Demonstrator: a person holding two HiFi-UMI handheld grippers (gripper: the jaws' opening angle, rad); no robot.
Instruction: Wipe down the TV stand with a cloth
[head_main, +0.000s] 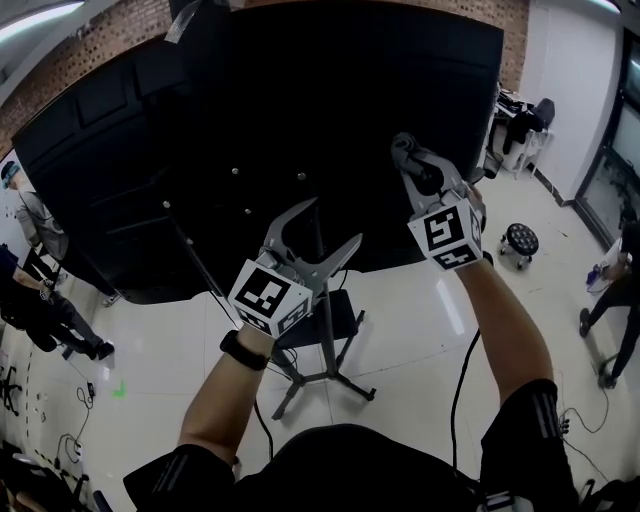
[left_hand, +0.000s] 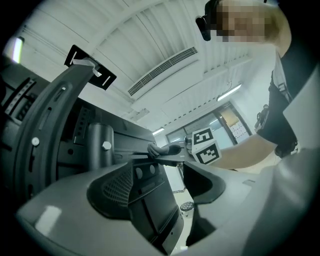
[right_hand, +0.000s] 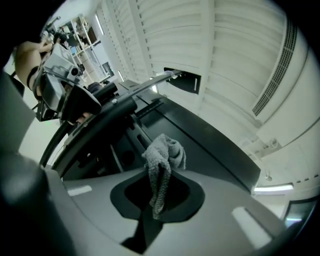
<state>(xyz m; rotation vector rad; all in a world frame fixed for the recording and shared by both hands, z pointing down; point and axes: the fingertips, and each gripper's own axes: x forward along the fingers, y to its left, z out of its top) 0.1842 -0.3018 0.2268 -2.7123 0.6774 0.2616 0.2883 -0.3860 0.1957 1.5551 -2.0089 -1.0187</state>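
The big black TV back panel (head_main: 250, 120) stands on a stand with a grey pole (head_main: 322, 290) and splayed base legs (head_main: 330, 382). My right gripper (head_main: 408, 152) is raised against the panel's right part and is shut on a grey cloth (right_hand: 162, 162), which bunches up above the jaws in the right gripper view, just off the panel. My left gripper (head_main: 335, 222) hangs open in front of the pole, with nothing between its jaws. In the left gripper view, the open left gripper (left_hand: 165, 182) faces the pole (left_hand: 100, 145), with the cloth (left_hand: 157, 149) and the right gripper's marker cube (left_hand: 206, 146) beyond.
A small black shelf (head_main: 345, 318) sits on the stand low down. A round stool (head_main: 520, 240) stands on the white floor at the right. People stand at the far left (head_main: 45, 300) and far right (head_main: 612, 300). Cables (head_main: 460, 380) trail over the floor.
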